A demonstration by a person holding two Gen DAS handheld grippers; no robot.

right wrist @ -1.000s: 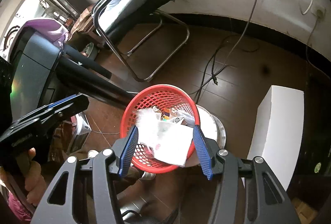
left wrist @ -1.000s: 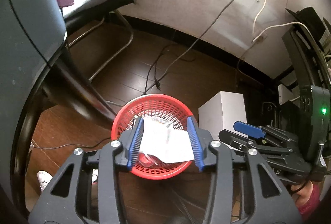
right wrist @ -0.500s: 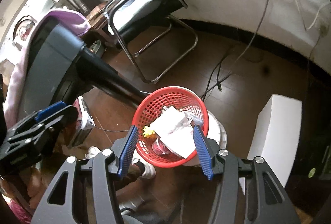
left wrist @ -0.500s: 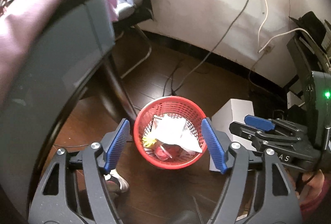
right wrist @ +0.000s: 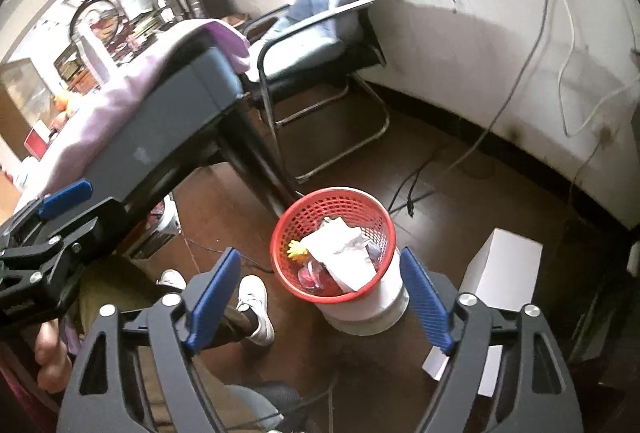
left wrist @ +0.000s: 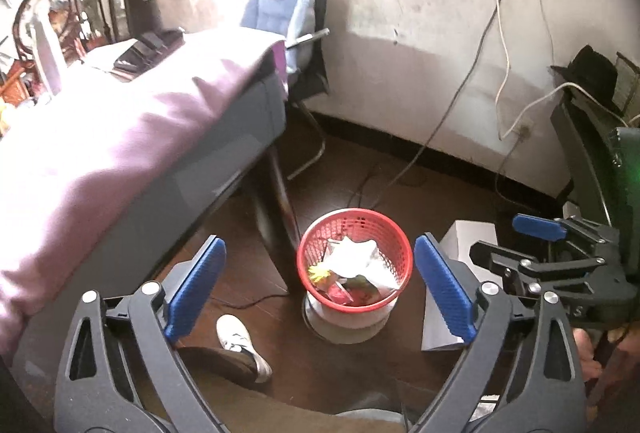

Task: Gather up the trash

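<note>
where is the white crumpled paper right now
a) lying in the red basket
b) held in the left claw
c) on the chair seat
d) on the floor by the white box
a, the white paper lies on top of the other trash inside the red basket, and both the left claw and the right claw are open and hold nothing.

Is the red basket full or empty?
Partly full. The basket holds white paper and coloured wrappers, lying below its rim.
</note>
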